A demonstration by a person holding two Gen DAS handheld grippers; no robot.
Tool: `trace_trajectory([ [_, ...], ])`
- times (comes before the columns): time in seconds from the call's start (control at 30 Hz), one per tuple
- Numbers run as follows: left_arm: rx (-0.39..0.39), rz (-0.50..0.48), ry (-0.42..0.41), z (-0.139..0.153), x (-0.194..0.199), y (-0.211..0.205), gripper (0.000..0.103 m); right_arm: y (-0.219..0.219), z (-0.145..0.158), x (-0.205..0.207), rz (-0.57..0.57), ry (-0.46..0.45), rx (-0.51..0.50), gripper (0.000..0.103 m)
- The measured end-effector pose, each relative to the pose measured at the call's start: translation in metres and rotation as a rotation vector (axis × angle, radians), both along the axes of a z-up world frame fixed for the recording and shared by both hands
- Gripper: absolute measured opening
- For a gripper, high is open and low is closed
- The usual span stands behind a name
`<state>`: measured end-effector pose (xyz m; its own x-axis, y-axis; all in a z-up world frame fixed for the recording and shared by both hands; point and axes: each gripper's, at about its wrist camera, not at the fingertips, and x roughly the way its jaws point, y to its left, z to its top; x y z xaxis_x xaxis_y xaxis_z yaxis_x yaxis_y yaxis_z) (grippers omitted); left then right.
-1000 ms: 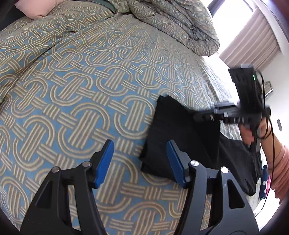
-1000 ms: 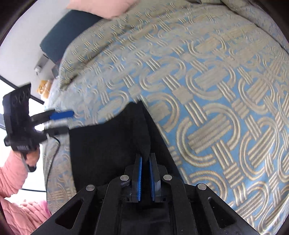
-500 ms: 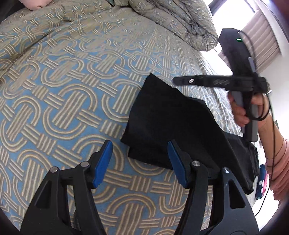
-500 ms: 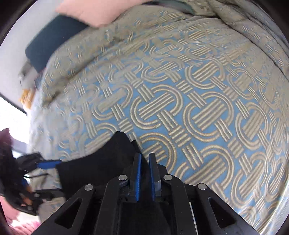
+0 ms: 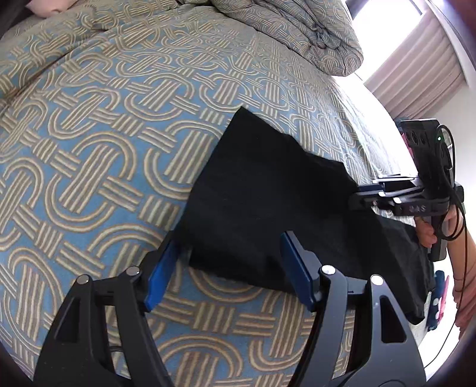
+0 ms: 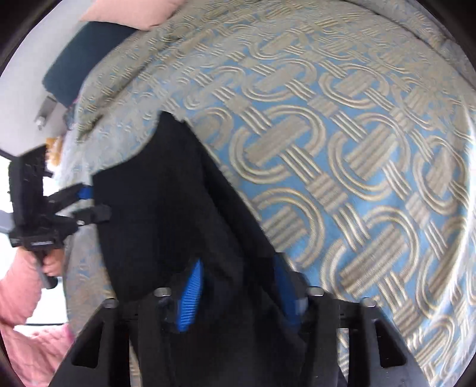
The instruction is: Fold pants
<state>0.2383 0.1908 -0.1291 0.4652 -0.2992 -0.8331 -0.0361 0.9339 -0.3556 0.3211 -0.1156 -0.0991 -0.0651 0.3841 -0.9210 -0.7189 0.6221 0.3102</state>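
Bed (image 5: 98, 125), blue-tan patterned cover. Black pants (image 5: 261, 202) lie folded on it. Left gripper (image 5: 229, 277) fingers spread, straddling pants' near corner, just opening. Right gripper (image 6: 238, 285): blurred, fingers apparently parted, pants between.

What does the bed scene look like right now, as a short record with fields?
garment: black pants, lying on the patterned bedspread
left claw: open, jaws just been opening, near corner of the pants between them, not gripped
right claw: jaws apart in a blurred view, pants fabric between them
far end of bed: bunched duvet
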Motion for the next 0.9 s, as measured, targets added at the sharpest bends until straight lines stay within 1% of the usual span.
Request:
trace_trajectory([
  [0.03,0.001,0.002,0.001,0.001,0.0,0.0,0.069,0.0,0.001,-0.001,-0.01,0.016,0.025,0.006],
  [0.07,0.001,0.011,0.002,0.002,-0.002,0.001,0.069,-0.002,0.006,-0.005,-0.029,-0.008,0.048,0.005],
  [0.13,-0.005,0.041,0.007,0.004,-0.008,0.006,0.069,-0.003,0.012,-0.009,-0.02,-0.059,0.053,0.004],
  [0.17,-0.006,0.056,0.011,0.005,-0.012,0.009,0.069,-0.007,0.012,-0.008,-0.033,-0.056,0.053,0.004],
  [0.23,-0.011,0.088,0.015,0.006,-0.022,0.014,0.069,-0.014,0.012,-0.002,-0.06,-0.07,0.036,0.004],
  [0.33,-0.014,0.107,0.023,0.008,-0.033,0.017,0.069,-0.028,0.017,0.007,-0.113,-0.159,-0.018,0.006],
  [0.37,-0.011,0.109,0.026,0.008,-0.036,0.016,0.069,-0.032,0.018,0.009,-0.113,-0.139,-0.018,0.007],
  [0.4,-0.007,0.111,0.03,0.008,-0.038,0.016,0.069,-0.034,0.018,0.009,-0.11,-0.106,-0.015,0.013],
  [0.43,-0.005,0.114,0.033,0.008,-0.04,0.017,0.069,-0.038,0.017,0.009,-0.115,-0.09,-0.021,0.017],
  [0.5,-0.01,0.125,0.036,0.008,-0.043,0.017,0.069,-0.043,0.018,0.004,-0.147,-0.107,-0.053,0.026],
  [0.57,-0.015,0.133,0.034,0.01,-0.047,0.018,0.069,-0.047,0.024,-0.001,-0.168,-0.147,-0.065,0.031],
  [0.63,-0.013,0.137,0.019,0.015,-0.046,0.016,0.069,-0.049,0.034,-0.008,-0.2,-0.221,-0.082,0.031],
  [0.67,-0.011,0.138,0.005,0.018,-0.044,0.014,0.069,-0.046,0.043,-0.013,-0.209,-0.255,-0.07,0.031],
  [0.73,-0.006,0.139,-0.015,0.023,-0.041,0.014,0.069,-0.039,0.053,-0.022,-0.186,-0.263,-0.025,0.031],
  [0.8,-0.011,0.148,-0.022,0.025,-0.034,0.016,0.068,-0.02,0.066,-0.042,-0.108,-0.236,0.069,0.031],
  [0.87,-0.027,0.167,-0.008,0.021,-0.026,0.019,0.064,-0.001,0.069,-0.06,-0.04,-0.229,0.107,0.031],
  [0.9,-0.04,0.188,0.016,0.017,-0.02,0.022,0.062,0.016,0.066,-0.073,0.011,-0.234,0.104,0.031],
])
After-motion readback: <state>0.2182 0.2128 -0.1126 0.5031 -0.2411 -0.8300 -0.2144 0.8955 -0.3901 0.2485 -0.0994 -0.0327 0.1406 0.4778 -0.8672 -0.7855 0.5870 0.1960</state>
